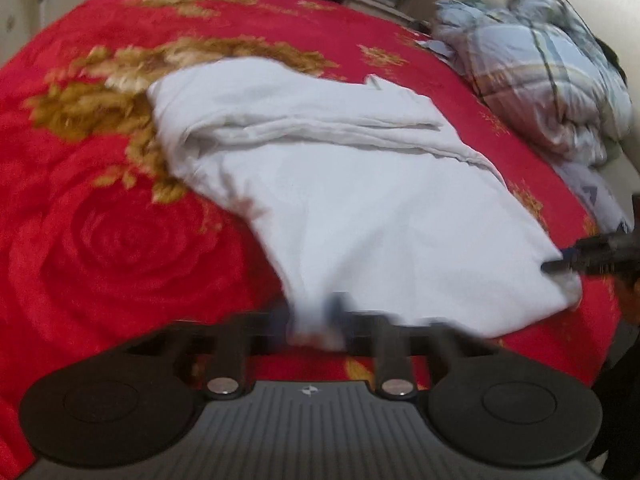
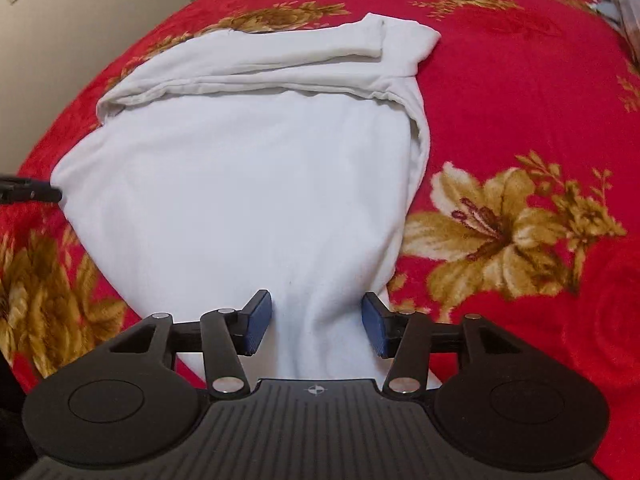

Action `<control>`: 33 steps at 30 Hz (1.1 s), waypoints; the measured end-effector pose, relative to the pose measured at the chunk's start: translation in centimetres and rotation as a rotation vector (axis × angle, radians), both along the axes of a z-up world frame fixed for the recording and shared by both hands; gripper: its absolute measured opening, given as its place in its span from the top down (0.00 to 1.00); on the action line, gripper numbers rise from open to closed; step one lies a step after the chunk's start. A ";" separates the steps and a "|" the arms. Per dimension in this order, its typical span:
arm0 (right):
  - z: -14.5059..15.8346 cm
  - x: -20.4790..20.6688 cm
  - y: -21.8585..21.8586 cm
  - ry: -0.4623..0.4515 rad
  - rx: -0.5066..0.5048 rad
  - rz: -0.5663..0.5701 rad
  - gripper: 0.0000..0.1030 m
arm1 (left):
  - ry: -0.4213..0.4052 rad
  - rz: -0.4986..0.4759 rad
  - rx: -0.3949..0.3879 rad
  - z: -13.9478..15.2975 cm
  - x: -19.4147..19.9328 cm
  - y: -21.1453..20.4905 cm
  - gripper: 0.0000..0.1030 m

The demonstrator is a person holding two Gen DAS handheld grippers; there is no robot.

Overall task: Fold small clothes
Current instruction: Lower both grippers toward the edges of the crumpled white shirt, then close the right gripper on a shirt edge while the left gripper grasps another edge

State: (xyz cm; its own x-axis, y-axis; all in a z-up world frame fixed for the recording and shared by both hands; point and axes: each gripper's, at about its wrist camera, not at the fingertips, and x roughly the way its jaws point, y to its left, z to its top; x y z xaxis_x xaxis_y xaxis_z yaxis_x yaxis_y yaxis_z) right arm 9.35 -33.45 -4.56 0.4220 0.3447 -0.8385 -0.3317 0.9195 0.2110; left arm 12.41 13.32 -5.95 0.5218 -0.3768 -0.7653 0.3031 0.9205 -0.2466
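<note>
Jaws on my right gripper (image 2: 316,326) stand apart, the blue ribbed pads (image 2: 259,322) flanking a raised fold of the white garment (image 2: 248,184) without pressing it; the tool points low along the cloth from its near end. My left gripper (image 1: 316,326) comes in at the garment's other near corner, and its view is smeared with motion: white cloth bunches right between the fingers, which look drawn close on it, though the blur keeps me from telling for sure whether they pinch. In the right view that left tool shows only as a dark tip at the cloth's left edge. The garment (image 1: 360,208) lies on the red blanket (image 2: 520,80), soft and matte, its body spread fairly flat and narrowing toward me, with sleeves or upper part folded across the far end in layered, rolled bands. The blanket is plush, patterned with gold flowers (image 2: 504,228) and tone-on-tone red roses. A crumpled plaid quilt (image 1: 552,64) in pale blue and grey is heaped at the bed's far right edge, well apart from the garment.
</note>
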 end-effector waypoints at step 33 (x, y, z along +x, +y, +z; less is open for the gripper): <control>0.1 2.8 -4.1 -0.057 0.002 -0.106 0.50 | -0.062 -0.406 0.114 -2.7 -2.2 -5.0 0.66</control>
State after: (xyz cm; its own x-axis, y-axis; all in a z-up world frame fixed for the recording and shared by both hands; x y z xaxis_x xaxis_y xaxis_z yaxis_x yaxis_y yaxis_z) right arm 12.14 -37.59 -4.46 0.5034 0.2974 -0.8113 -0.2443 0.9496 0.1965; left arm 10.26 8.34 -8.67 0.3944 -0.4761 -0.7860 0.6578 0.7435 -0.1203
